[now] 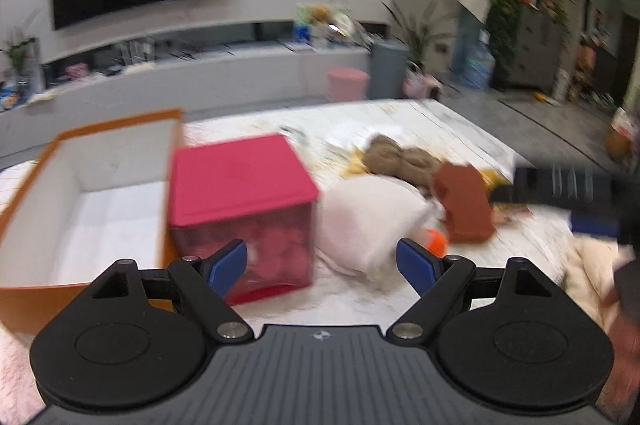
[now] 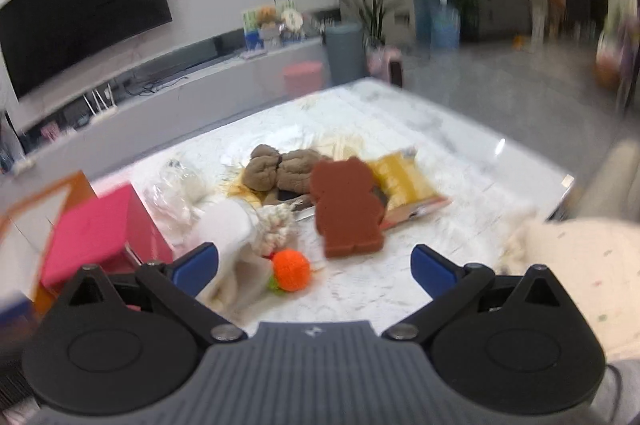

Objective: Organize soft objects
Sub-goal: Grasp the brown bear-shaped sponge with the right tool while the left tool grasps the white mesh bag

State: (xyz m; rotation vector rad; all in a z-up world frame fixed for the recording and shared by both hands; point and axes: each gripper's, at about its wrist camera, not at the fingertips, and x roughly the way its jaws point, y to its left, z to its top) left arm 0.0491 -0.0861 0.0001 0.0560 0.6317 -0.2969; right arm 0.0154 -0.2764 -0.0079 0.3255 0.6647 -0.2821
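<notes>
Right gripper (image 2: 314, 271), jaws wide, empty, hovers near brown bear-shaped foam piece (image 2: 347, 208) on white marble tabletop (image 2: 460, 161). Left gripper (image 1: 320, 267), also wide, empty, faces pink cloth box (image 1: 242, 201) & open orange carton (image 1: 80, 193). Best approach: square jaws, pinch foam lightly.

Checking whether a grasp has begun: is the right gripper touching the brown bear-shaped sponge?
Apart. In the right wrist view the right gripper is open and empty, and bare tabletop shows between the fingers and the sponge.
</notes>
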